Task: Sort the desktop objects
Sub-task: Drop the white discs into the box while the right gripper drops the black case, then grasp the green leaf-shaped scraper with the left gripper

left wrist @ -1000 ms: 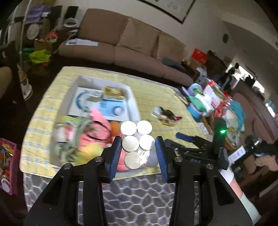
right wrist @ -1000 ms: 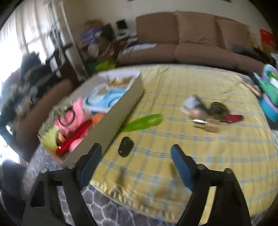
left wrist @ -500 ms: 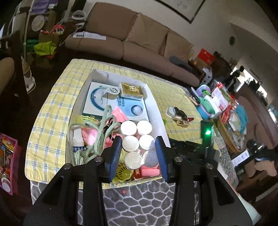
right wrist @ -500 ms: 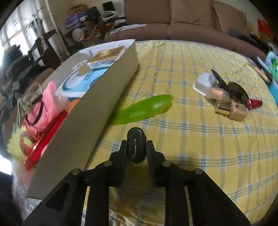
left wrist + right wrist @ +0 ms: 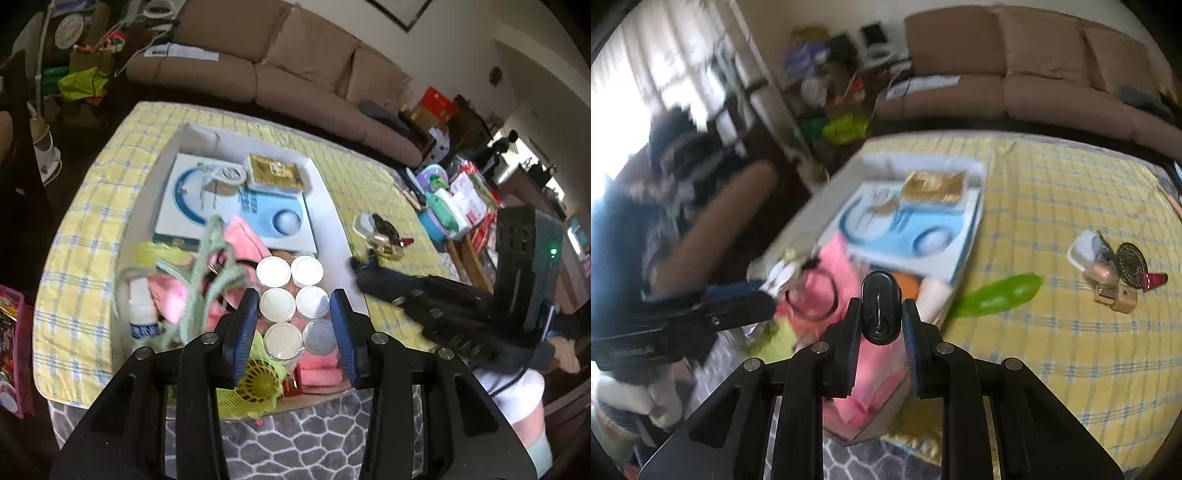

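Note:
My left gripper is shut on a pack of white-lidded jars, held above the near end of the white box. The box holds a blue-and-white carton, a gold packet, pink cloth, green cord and a small white bottle. My right gripper is shut on a small black oval object, lifted over the box's near right corner. In the left wrist view the right gripper reaches in from the right. The left gripper shows blurred in the right wrist view.
A yellow checked cloth covers the table. On it lie a green oblong item beside the box and a cluster of small cosmetics. A brown sofa stands behind. Cluttered baskets sit at the table's right.
My right gripper shut on the black oval object on the cloth and lifted it leftward over the box. The left gripper kept hold of the jars above the box.

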A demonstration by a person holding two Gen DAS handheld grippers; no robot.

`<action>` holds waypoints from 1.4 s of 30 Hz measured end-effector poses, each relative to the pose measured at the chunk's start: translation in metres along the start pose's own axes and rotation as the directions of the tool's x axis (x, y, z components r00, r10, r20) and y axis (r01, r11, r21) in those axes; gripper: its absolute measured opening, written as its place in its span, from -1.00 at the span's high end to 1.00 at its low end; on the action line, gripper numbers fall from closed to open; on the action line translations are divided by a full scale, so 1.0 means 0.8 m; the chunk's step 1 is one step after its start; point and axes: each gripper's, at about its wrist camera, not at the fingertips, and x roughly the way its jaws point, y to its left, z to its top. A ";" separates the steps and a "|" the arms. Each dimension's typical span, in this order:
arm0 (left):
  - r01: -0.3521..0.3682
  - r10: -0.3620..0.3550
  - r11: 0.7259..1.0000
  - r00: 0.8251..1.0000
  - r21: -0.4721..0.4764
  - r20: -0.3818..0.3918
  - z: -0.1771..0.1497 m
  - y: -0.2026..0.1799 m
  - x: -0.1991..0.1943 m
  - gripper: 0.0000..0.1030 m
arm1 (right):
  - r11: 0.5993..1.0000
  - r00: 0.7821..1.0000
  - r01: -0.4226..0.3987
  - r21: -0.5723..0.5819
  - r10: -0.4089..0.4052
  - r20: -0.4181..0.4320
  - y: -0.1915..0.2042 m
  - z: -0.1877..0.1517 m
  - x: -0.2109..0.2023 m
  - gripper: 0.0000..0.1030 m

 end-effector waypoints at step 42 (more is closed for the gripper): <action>0.036 0.383 0.676 0.836 0.736 -0.393 0.067 -0.220 0.237 -0.53 | 0.905 0.948 0.236 0.353 -0.295 0.121 -0.252 -0.081 -0.138 -0.17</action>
